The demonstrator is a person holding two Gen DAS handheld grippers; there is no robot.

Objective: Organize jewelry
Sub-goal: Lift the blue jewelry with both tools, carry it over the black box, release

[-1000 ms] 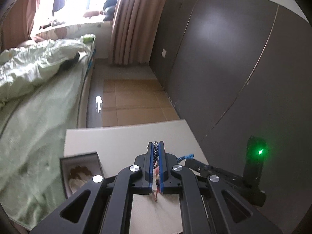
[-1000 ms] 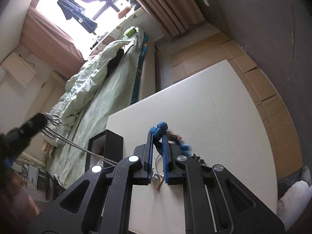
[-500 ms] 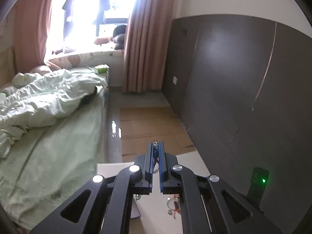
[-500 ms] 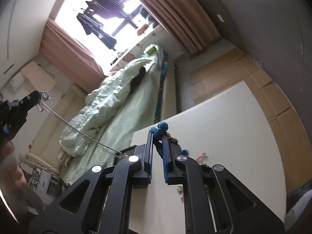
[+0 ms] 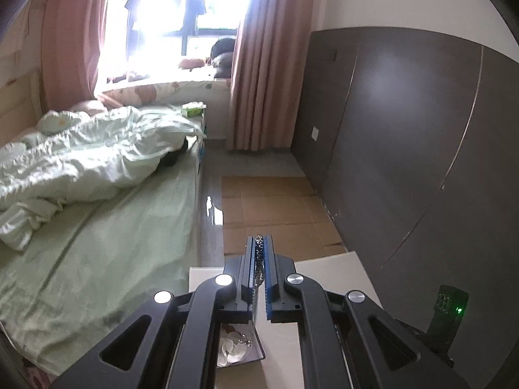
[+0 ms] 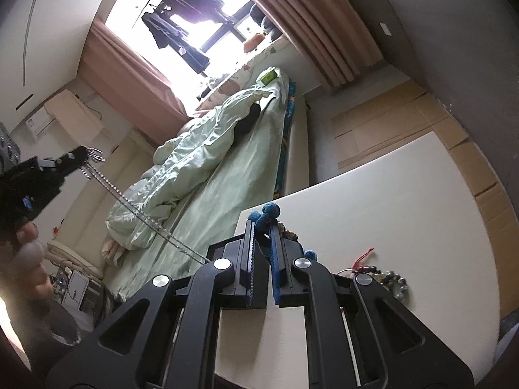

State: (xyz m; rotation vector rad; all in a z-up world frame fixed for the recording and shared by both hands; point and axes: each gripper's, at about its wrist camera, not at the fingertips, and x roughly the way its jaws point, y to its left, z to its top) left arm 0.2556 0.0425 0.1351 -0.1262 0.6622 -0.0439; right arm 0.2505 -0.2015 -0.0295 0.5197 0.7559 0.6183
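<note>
L tongs point(image 5: 259, 243): my hand raised over white table point(image 5: 331, 269), clamped on silver twisted metal chain point(image 6: 142, 217) hanging taut to black box point(image 5: 241, 343). R tongs point(image 6: 261, 227): low, clamped on blue knitted bead string point(image 6: 267, 215).

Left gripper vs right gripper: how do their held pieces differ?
The left gripper pinches a thin silver chain; the right gripper pinches a blue knotted-cord bracelet. The chain hangs long, down toward the black jewelry box; the bracelet bunches at the fingertips. Both grippers are shut, raised above the white table.
</note>
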